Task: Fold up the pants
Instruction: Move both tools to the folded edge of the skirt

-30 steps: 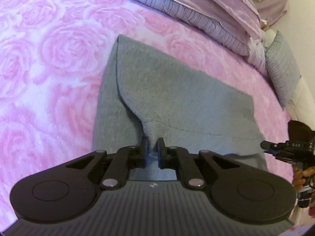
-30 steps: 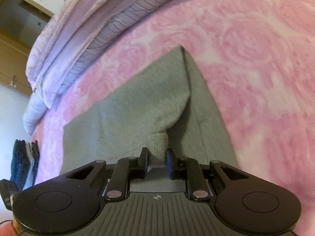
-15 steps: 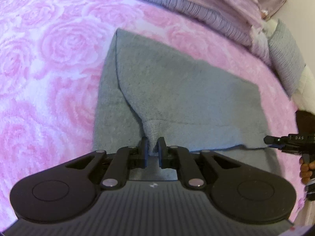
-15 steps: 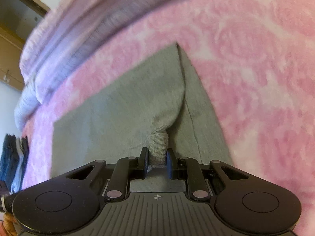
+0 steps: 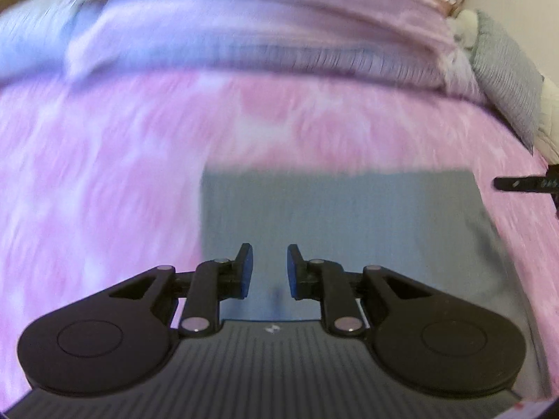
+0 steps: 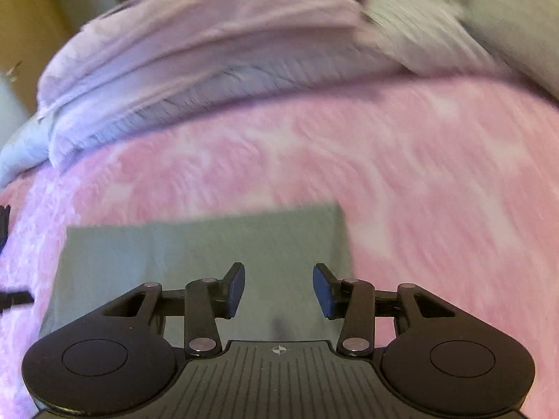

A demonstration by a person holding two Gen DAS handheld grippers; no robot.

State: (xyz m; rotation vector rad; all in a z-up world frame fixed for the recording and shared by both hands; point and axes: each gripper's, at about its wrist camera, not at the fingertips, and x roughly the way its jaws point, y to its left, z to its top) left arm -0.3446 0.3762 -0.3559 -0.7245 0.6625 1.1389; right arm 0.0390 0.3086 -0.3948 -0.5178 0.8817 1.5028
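Two grippers: both spread apart, pinching nothing
Left gripper [image 5: 266,267]: hovers over the near left part of the cloth
Grey pants [image 5: 342,230]: folded into a flat rectangle on the pink rose blanket [image 5: 104,174], near edge under both tools
Right gripper [image 6: 278,288]: over the near right part
Handling: soft, light, limp knit; likely sags and shifts if lifted
Grip: pinch all layers at the near corners
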